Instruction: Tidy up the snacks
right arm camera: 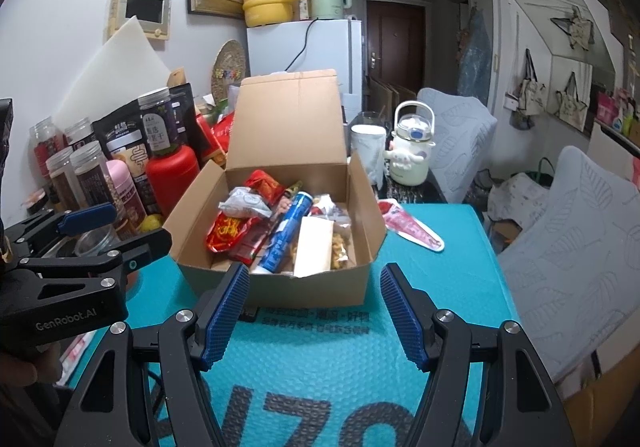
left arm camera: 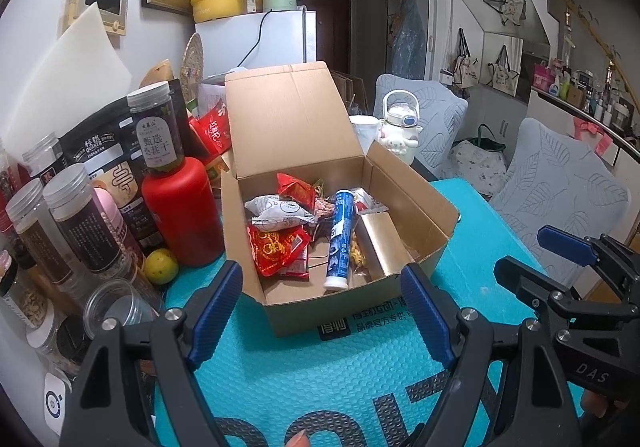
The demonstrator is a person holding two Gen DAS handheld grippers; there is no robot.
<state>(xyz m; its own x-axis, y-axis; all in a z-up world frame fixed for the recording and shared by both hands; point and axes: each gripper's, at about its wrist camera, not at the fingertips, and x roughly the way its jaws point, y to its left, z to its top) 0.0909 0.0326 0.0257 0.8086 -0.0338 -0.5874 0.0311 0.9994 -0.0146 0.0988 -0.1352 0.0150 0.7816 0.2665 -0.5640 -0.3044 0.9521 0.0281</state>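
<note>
Indoor light, even, moderately bright; far doorway point(right arm camera: 395, 32) dim. Soft shadows inside cardboard box point(left arm camera: 404, 321). Mild glare on white fridge point(right arm camera: 276, 47). Strong fisheye bending, black vignette at corners. Centre sharp; right-edge chair point(right arm camera: 576, 247) slightly soft.

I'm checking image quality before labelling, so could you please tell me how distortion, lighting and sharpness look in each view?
Left wrist view: strong fisheye bending with dark corners; the open brown cardboard box is sharp and evenly lit. Right wrist view: the same curvature; glare washes out the pale rectangular packet inside the box, and the grey leaf-patterned chair cover looks soft near the edge.
</note>
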